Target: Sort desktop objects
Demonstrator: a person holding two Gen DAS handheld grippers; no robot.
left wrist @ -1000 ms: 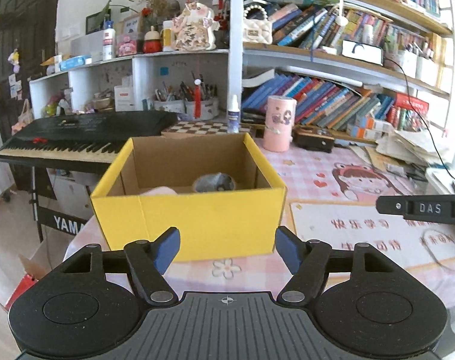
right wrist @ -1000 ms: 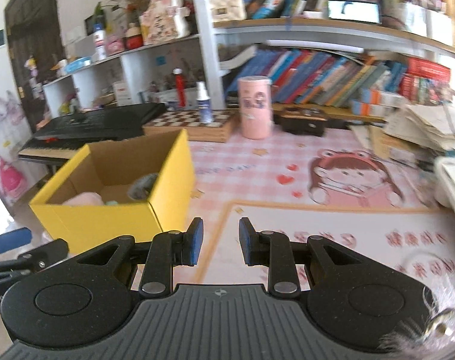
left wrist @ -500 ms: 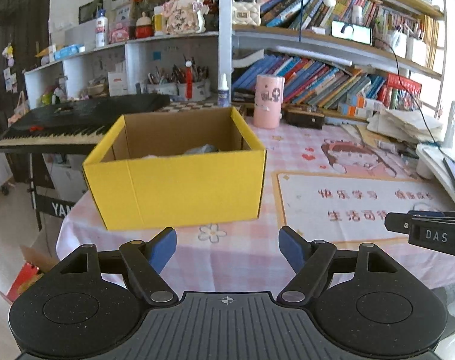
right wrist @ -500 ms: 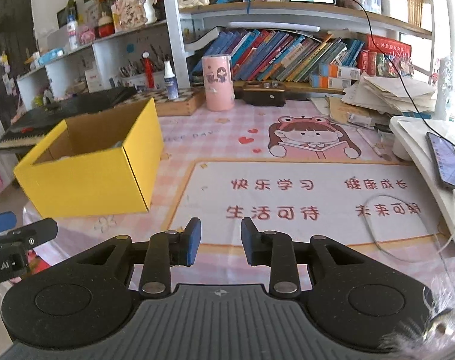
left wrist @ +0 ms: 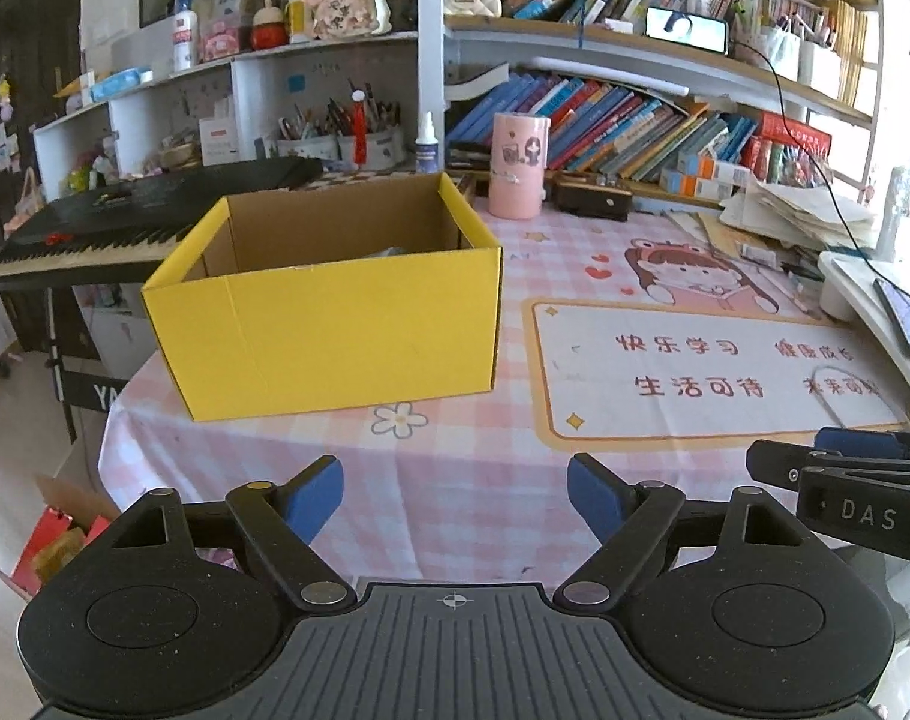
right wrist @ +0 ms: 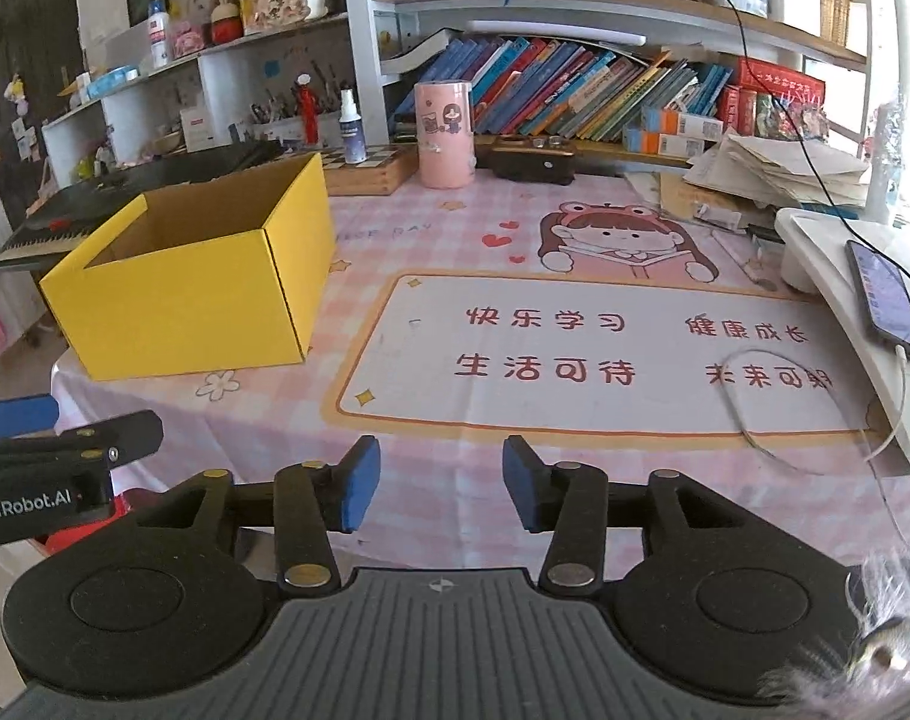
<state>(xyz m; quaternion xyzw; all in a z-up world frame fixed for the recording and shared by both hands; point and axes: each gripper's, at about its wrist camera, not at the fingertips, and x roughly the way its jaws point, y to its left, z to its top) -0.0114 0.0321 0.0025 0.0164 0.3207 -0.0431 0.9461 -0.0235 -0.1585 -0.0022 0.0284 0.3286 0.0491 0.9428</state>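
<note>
Sitting in the left-centre of the left wrist view, the yellow cardboard box stands open-topped on the pink checked tablecloth, near the table's left edge; in the right wrist view the same box fills the left-middle of the frame. Something greyish shows just over its front wall, but what it is cannot be made out. To the right of the box, in the centre-right of both views, lies a white desk mat printed with red Chinese characters and a cartoon girl above them; the box and mat are just beside each other, not overlapping. A thin white cable loops across the mat's right end. Behind the box, toward the upper centre, a pink cylindrical holder stands upright next to a small white spray bottle and a dark wooden case. A black keyboard extends off the left edge, and shelves of books cross the upper right. A phone rests on a white stand at the right edge. At the bottom of the left wrist view, the left gripper holds its blue-padded fingers wide apart over the cloth, gripping nothing. At the bottom of the right wrist view, the right gripper shows a narrower but clear gap, also empty, above the mat's near edge.
</note>
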